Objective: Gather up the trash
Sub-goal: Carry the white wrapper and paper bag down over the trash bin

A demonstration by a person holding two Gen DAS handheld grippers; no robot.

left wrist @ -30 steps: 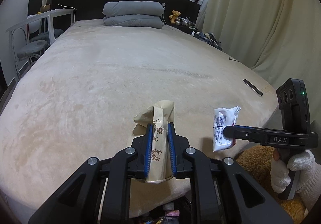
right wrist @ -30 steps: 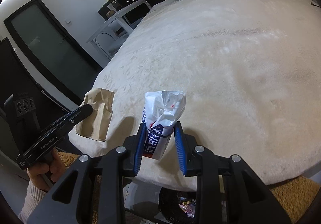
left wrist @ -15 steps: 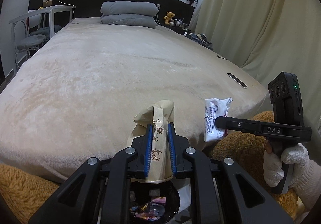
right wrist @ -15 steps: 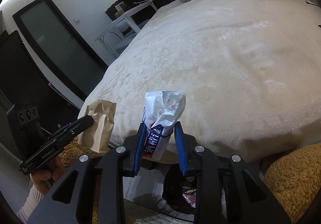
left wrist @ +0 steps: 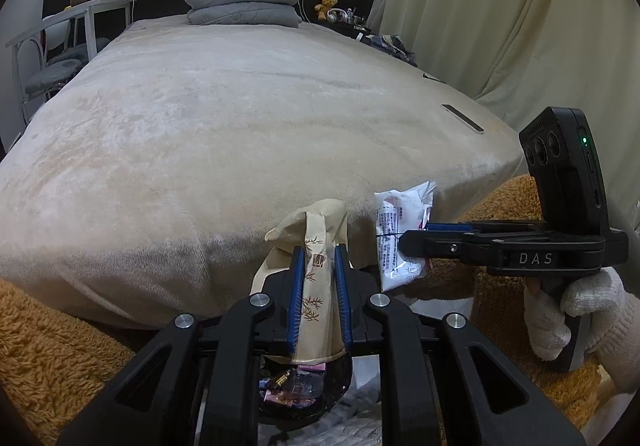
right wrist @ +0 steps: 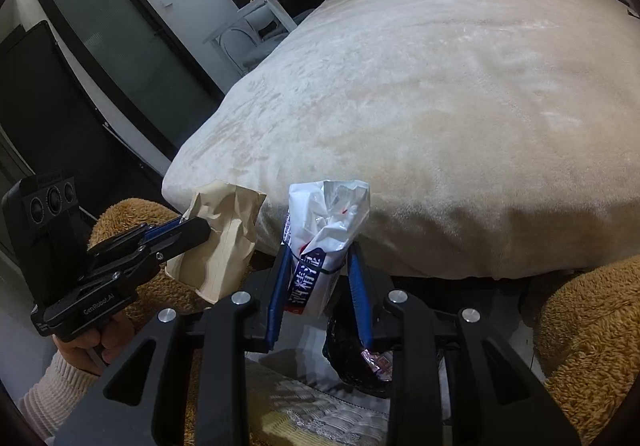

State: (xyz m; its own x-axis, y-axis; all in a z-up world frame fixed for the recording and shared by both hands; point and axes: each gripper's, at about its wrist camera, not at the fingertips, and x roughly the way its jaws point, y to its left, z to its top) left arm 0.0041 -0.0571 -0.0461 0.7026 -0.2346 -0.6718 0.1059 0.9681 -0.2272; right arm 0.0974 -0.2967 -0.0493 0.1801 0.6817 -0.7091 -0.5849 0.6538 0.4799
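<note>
My left gripper [left wrist: 318,252] is shut on a crumpled beige paper bag [left wrist: 316,246] with a bamboo print; the same bag [right wrist: 224,242] shows at the left of the right wrist view. My right gripper [right wrist: 320,254] is shut on a white plastic wrapper [right wrist: 324,234] with blue lettering, also seen as the wrapper [left wrist: 400,234] beside the left gripper. Both hang just off the foot of the bed, above a black-lined trash bin [left wrist: 304,386] holding several wrappers; the bin [right wrist: 360,362] sits low behind the right fingers.
A wide bed with a beige blanket [left wrist: 240,126] fills the view, grey pillows [left wrist: 244,4] at its head. A dark flat object [left wrist: 462,118] lies near its right edge. Brown fluffy rug [left wrist: 52,346] covers the floor. A white table and chair [left wrist: 60,46] stand left; curtains [left wrist: 500,26] right.
Both grippers pulled back from over the bed to beyond its foot edge and sank a little, each keeping its trash. The bin has come into fuller view beneath them.
</note>
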